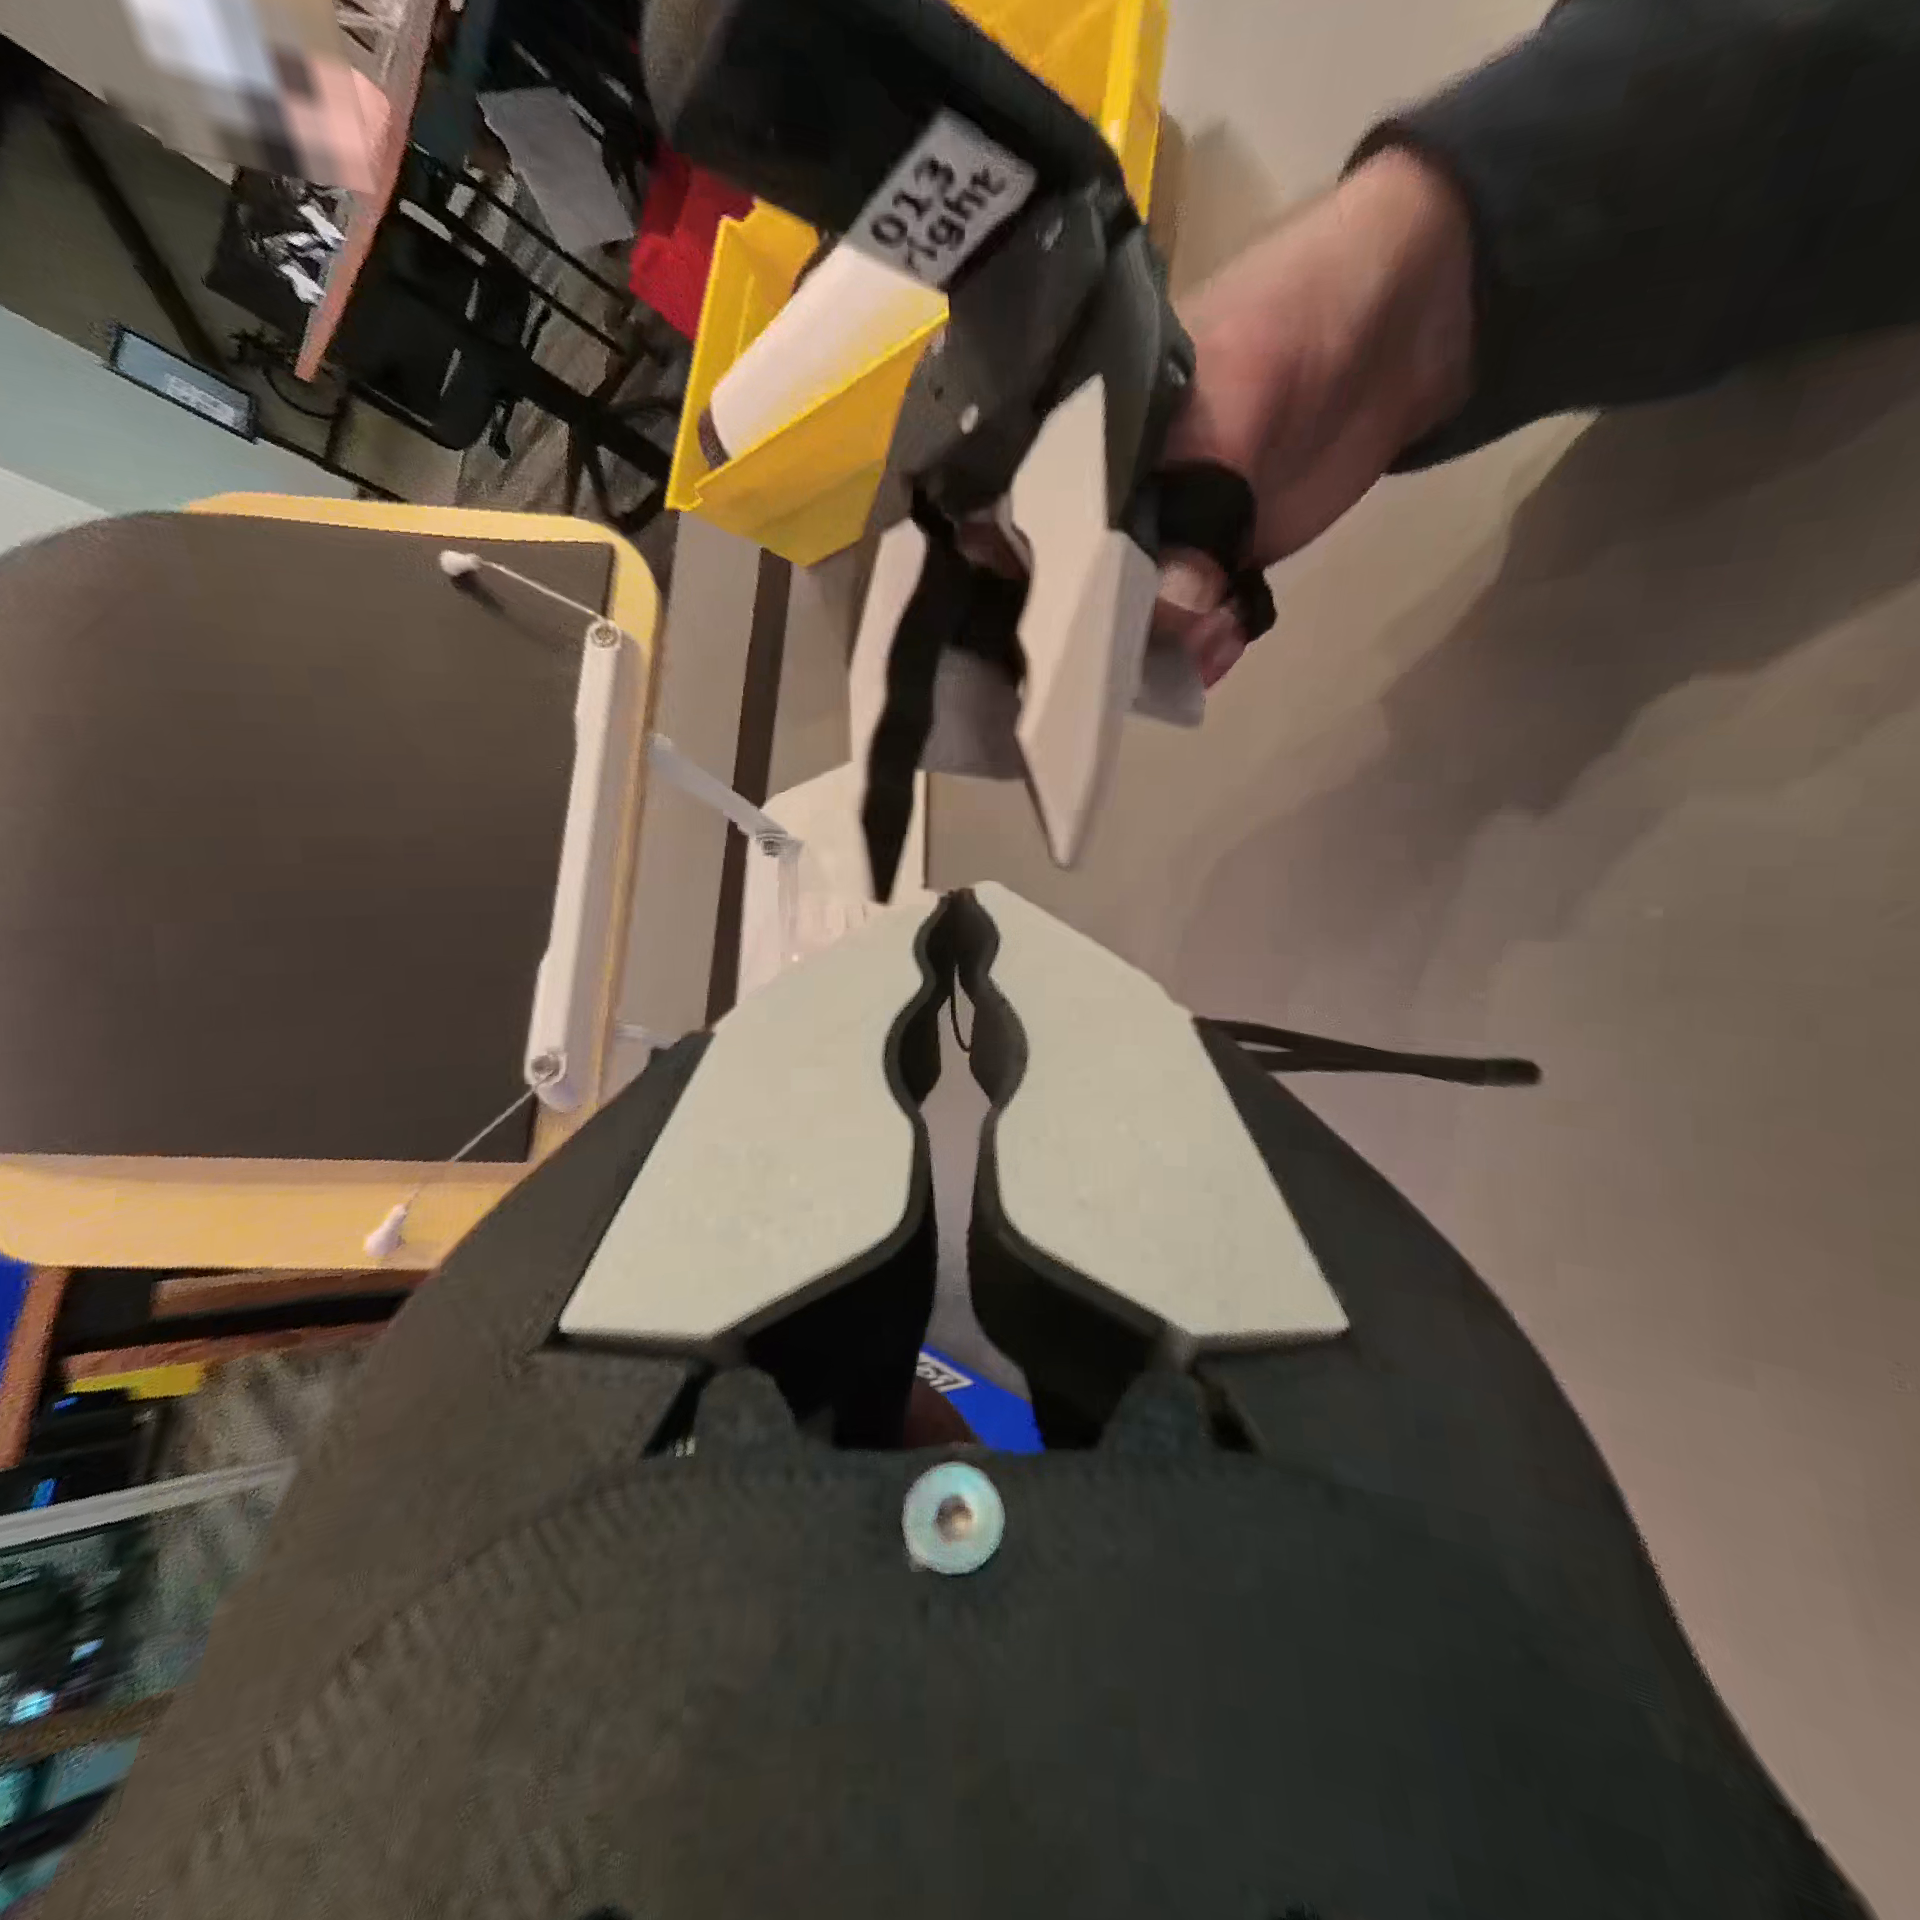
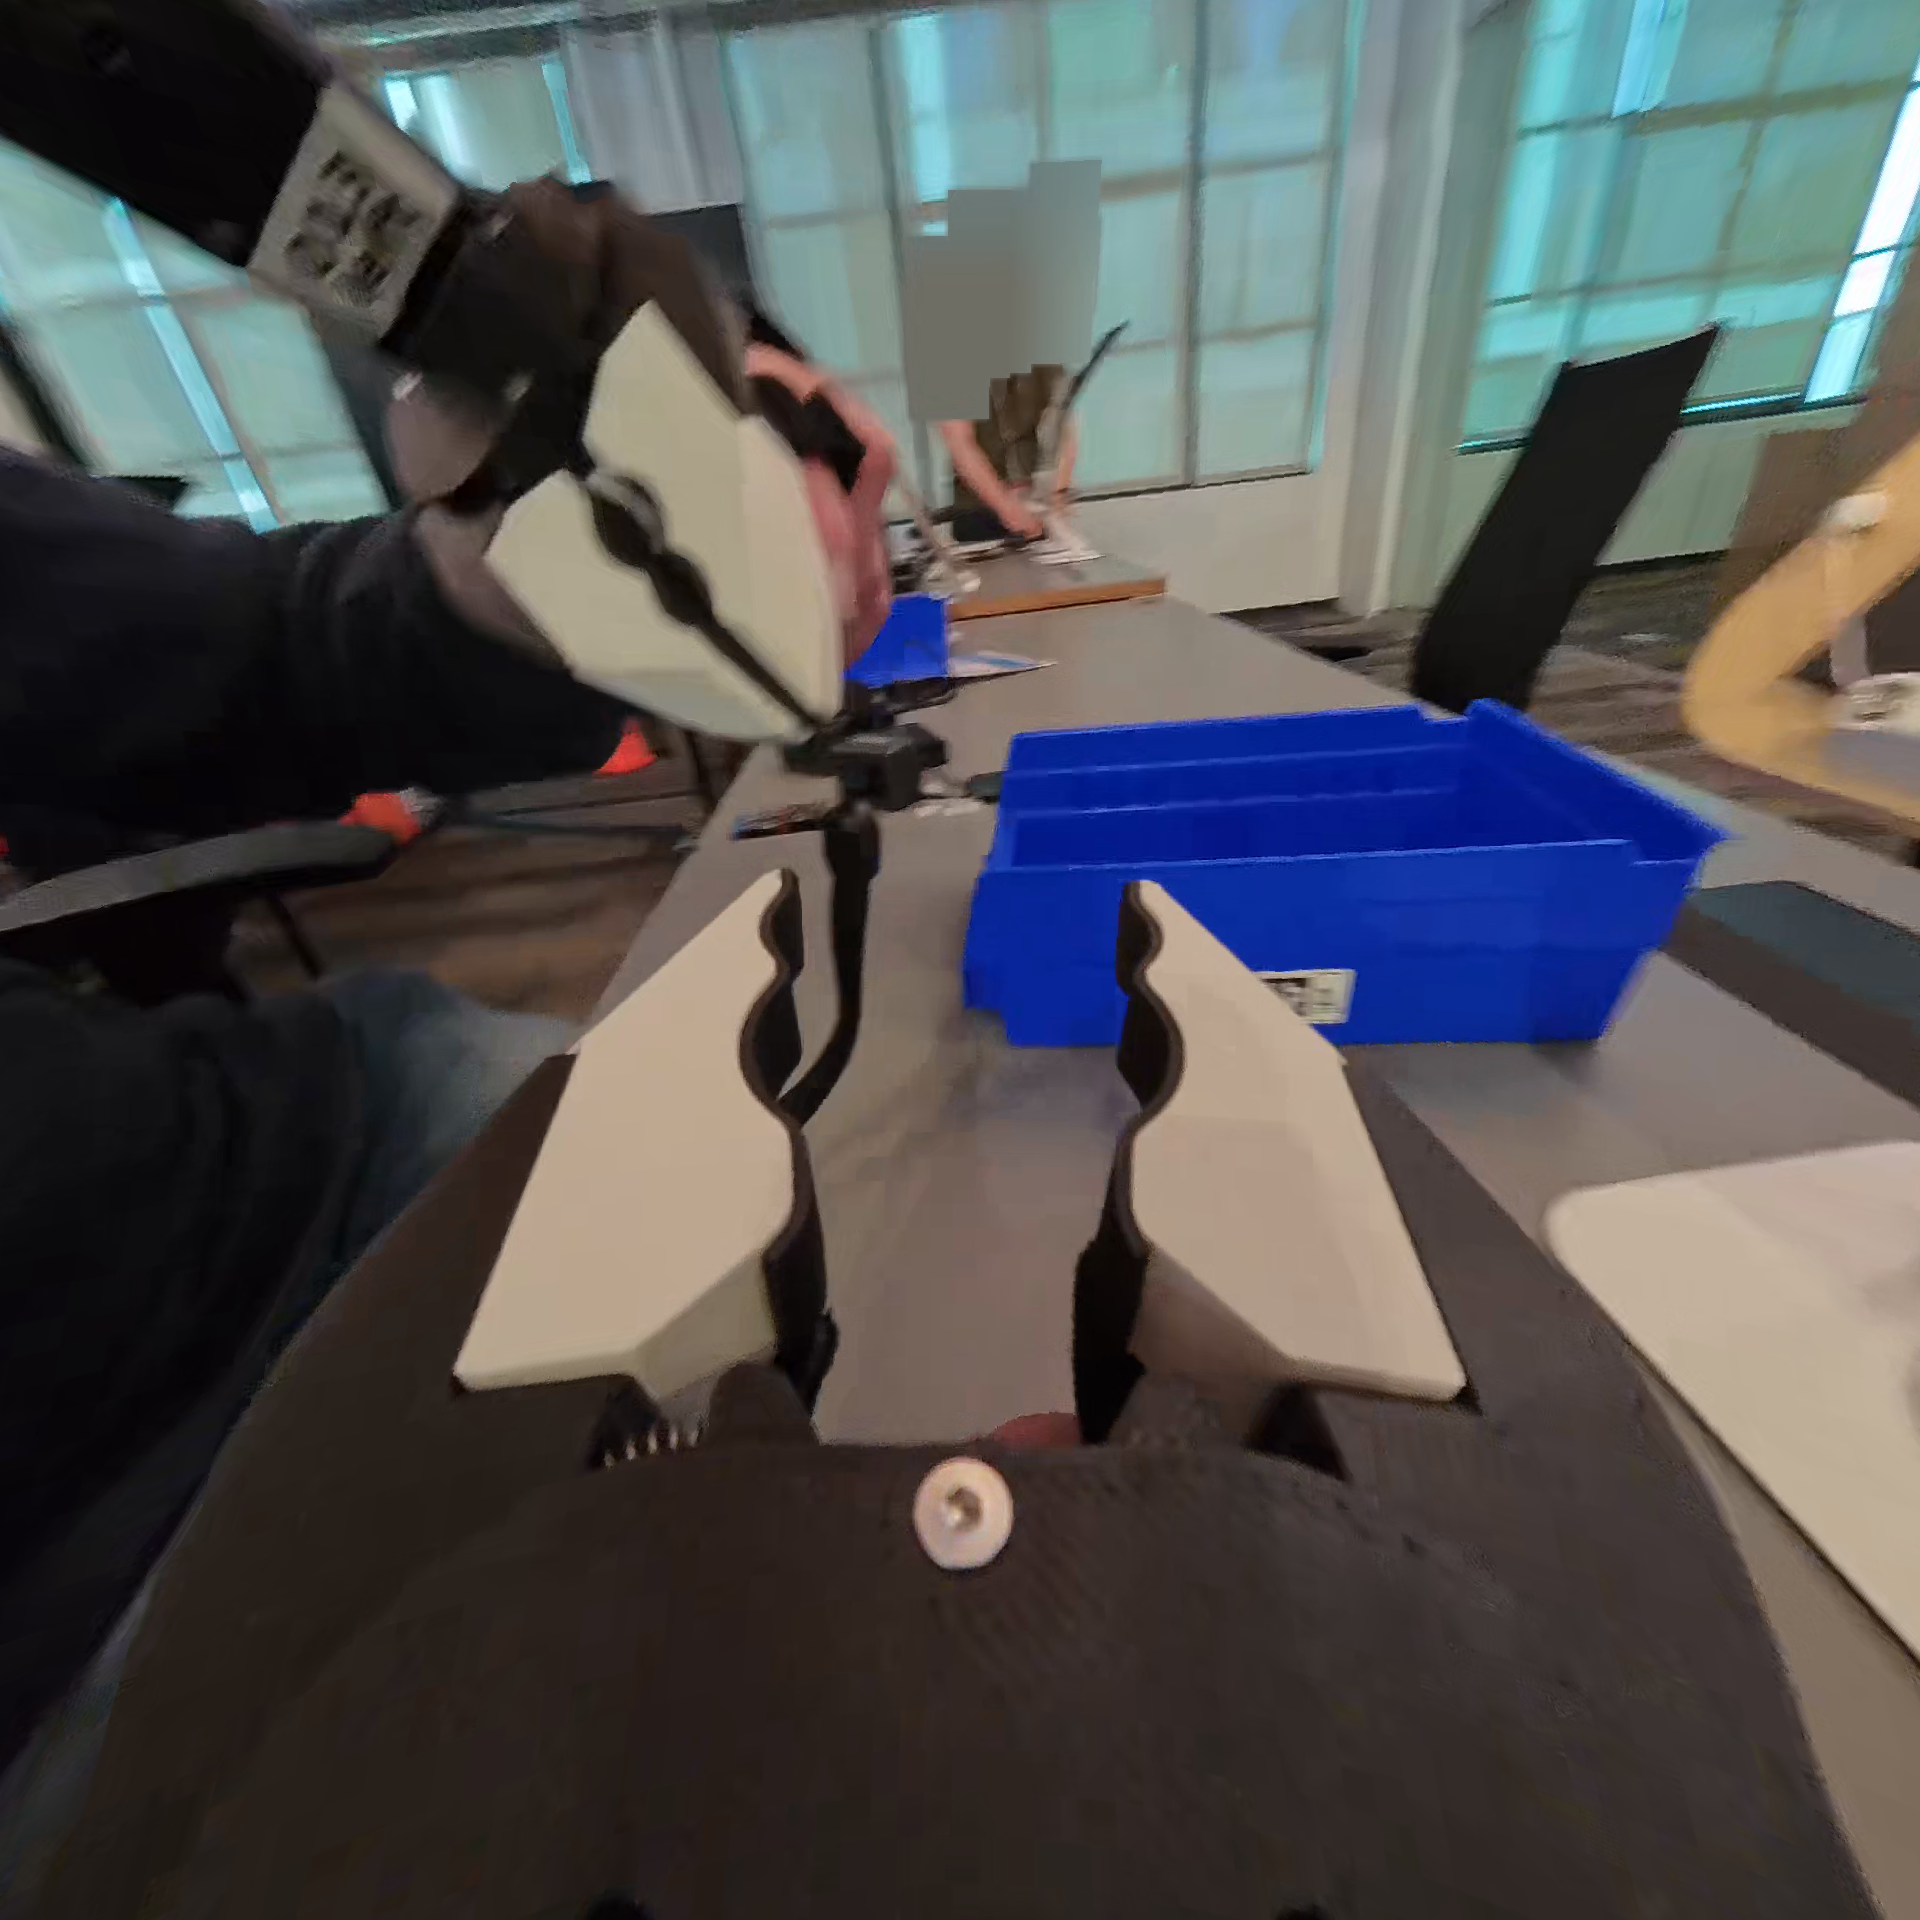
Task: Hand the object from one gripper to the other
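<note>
The left gripper (image 1: pixel 961 902) is pressed together at its tips, clamped on one end of a black strap (image 1: pixel 899 717). In the left wrist view a thin dark cord shows in the slit between its fingers. From there the strap runs toward 12 o'clock, up to the right gripper (image 1: pixel 992 779), which a hand (image 1: pixel 1320 364) in a dark sleeve holds at 1 o'clock. In the right wrist view the right gripper (image 2: pixel 961 894) has its fingers well apart, holding nothing. The left gripper (image 2: pixel 808 717) sits at 10 o'clock, tilted down, and the black strap (image 2: pixel 850 935) hangs from its tip. The strap's lower end curls against the inner pad of the right gripper's finger on the 9 o'clock side. It seems to touch that pad, though motion blur makes this hard to confirm. The other finger stands clear of it. Below lies a long grey surface (image 2: pixel 1174 665), with a blue bin (image 2: pixel 1299 914) at 2 o'clock just beyond the open fingers and a white pad (image 2: pixel 1766 1330) at 4 o'clock. A yellow bin (image 1: pixel 790 457) shows behind the right gripper at 11 o'clock in the left wrist view.
</note>
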Action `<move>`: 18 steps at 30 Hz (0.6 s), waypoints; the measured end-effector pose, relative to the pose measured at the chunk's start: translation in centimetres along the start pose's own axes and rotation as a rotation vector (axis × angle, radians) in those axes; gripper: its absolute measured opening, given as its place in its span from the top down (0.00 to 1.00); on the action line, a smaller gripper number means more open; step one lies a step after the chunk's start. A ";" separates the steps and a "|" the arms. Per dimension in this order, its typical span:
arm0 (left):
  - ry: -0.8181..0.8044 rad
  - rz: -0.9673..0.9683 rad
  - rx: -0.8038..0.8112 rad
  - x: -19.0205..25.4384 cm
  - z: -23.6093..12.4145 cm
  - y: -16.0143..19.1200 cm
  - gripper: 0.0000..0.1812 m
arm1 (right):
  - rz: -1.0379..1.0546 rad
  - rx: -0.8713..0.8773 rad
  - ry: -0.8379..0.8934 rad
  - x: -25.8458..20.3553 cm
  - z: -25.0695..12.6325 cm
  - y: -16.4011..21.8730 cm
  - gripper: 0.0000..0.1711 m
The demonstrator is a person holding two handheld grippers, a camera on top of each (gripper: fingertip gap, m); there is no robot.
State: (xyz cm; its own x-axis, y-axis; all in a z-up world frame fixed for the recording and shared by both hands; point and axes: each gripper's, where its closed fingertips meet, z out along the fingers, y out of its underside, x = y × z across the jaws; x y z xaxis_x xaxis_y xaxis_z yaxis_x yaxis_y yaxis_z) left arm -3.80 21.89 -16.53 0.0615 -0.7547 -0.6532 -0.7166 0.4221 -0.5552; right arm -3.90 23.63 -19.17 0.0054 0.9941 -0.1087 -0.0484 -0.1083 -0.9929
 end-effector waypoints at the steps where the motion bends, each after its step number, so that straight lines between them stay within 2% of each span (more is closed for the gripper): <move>1: 0.015 -0.026 0.010 -0.3 -0.1 -0.3 1.00 | 0.009 -0.013 -0.053 -0.8 0.3 0.4 0.66; 4: 0.038 -0.096 0.049 -1.2 -0.4 -1.0 1.00 | 0.019 -0.071 -0.143 -2.4 1.5 1.9 0.66; 5: 0.037 -0.117 0.063 -1.6 -0.5 -1.2 1.00 | 0.022 -0.081 -0.160 -2.7 1.8 2.3 0.70; 6: 0.042 -0.140 0.074 -1.9 -0.4 -1.4 1.00 | 0.024 -0.082 -0.176 -3.1 2.0 2.5 0.76; 8: 0.030 -0.177 0.087 -2.6 -0.3 -1.5 1.00 | 0.006 -0.071 -0.224 -4.1 2.3 2.5 0.95; 9: 0.025 -0.196 0.095 -2.9 -0.3 -1.5 1.00 | -0.007 -0.064 -0.231 -4.4 2.3 2.4 1.00; 18: 0.008 -0.254 0.016 -3.5 1.5 2.5 1.00 | -0.030 0.009 -0.259 -5.3 0.9 -0.2 1.00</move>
State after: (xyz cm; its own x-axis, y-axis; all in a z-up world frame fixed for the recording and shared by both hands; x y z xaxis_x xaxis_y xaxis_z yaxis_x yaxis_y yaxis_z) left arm -4.77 26.37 -16.44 0.2325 -0.8414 -0.4878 -0.6675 0.2267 -0.7092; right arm -4.81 18.35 -18.37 -0.2490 0.9665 -0.0625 -0.0611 -0.0801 -0.9949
